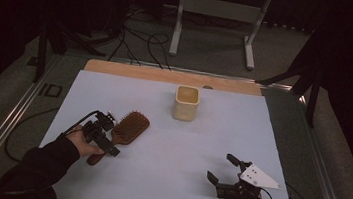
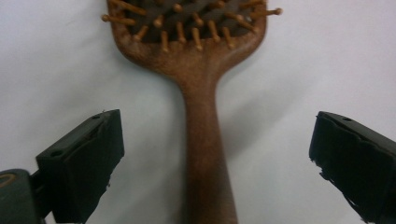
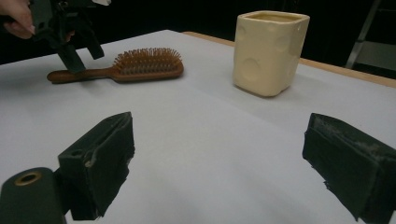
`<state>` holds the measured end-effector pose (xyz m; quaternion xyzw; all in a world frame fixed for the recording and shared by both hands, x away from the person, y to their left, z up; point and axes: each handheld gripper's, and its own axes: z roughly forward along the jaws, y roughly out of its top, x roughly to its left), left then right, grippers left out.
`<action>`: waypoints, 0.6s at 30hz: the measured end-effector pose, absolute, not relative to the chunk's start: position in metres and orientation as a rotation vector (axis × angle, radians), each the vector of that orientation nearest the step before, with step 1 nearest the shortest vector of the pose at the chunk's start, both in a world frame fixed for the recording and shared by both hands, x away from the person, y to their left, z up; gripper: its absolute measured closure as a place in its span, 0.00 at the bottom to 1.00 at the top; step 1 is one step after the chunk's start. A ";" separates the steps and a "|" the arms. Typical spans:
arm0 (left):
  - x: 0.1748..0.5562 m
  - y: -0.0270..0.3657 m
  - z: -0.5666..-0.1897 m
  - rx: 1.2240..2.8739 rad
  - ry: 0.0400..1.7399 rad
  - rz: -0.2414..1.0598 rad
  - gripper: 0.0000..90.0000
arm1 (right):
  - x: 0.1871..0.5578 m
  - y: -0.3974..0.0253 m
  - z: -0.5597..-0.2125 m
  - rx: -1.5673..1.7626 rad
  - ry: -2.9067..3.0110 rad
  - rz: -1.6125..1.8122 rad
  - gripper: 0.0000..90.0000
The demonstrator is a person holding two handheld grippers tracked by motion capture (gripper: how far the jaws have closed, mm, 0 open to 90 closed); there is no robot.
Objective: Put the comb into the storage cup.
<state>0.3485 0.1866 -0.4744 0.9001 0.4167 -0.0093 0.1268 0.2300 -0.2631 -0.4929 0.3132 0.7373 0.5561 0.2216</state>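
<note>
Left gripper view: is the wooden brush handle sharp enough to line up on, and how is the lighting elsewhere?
Left gripper view: brown wooden hairbrush handle soft, near jaws blurred. High view: dim, surroundings black. Right gripper view: cream square ceramic cup evenly lit, fairly sharp.

Before you, a cream square cup (image 1: 186, 102) stands upright toward the far middle of the white-covered worktop (image 1: 230, 136); a bare wooden strip (image 1: 132, 71) runs along its far edge. Beyond, you see black cables (image 1: 140, 42) on the floor and a white frame's legs (image 1: 176, 29).
</note>
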 end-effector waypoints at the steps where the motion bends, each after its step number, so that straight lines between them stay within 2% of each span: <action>1: 0.350 0.187 -0.474 2.616 1.215 -0.042 0.09 | 0.230 -0.263 -0.493 0.866 2.038 1.537 0.10; 2: 0.352 0.188 -0.474 2.612 1.222 -0.045 0.14 | 0.230 -0.263 -0.493 0.863 2.038 1.535 0.10; 8: 0.359 0.188 -0.473 2.601 1.239 -0.062 0.23 | 0.230 -0.263 -0.493 0.867 2.038 1.538 0.10; 18: 0.365 0.181 -0.479 2.630 1.271 -0.064 0.46 | 0.230 -0.263 -0.493 0.865 2.038 1.534 0.10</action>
